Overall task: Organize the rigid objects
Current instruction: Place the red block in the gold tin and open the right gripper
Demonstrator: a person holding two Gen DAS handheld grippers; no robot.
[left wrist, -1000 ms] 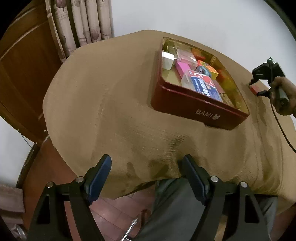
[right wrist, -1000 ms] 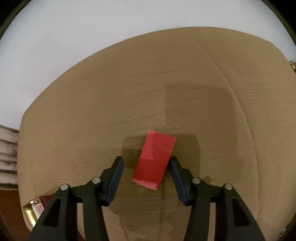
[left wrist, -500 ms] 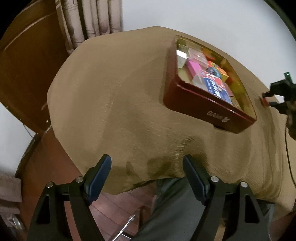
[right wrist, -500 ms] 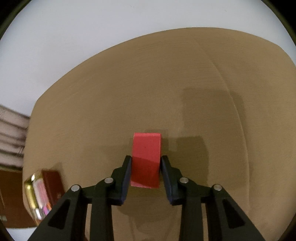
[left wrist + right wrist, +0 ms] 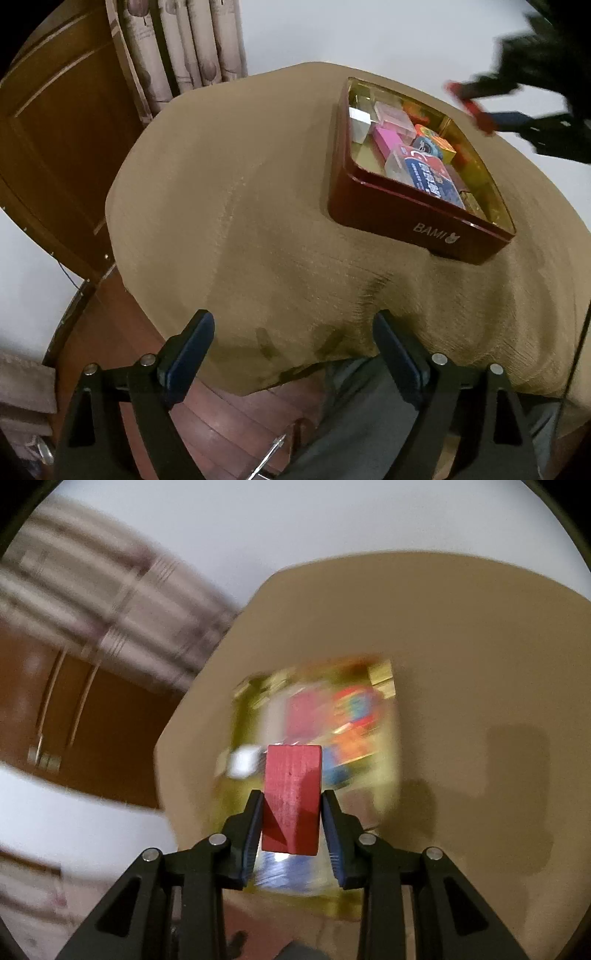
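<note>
My right gripper (image 5: 292, 798) is shut on a red wooden block (image 5: 293, 771) and holds it in the air over the red BAMI tin (image 5: 386, 746), which is blurred below. In the left wrist view the tin (image 5: 417, 221) sits on the right part of the tan cloth, holding several small coloured boxes. The right gripper (image 5: 491, 107) with the red block (image 5: 469, 105) shows as a dark blur above the tin's far right corner. My left gripper (image 5: 291, 325) hangs over the table's near edge, its jaws opening with nothing between them.
A tan cloth (image 5: 240, 184) covers the round table. A brown wooden door (image 5: 55, 147) and a curtain (image 5: 184, 48) stand at the back left. A person's grey trouser leg (image 5: 351, 424) shows under the near edge, above a reddish tiled floor.
My right gripper shut on the red block, lifted it off the cloth and swung it left over the tin. The left gripper's jaws have widened slightly.
</note>
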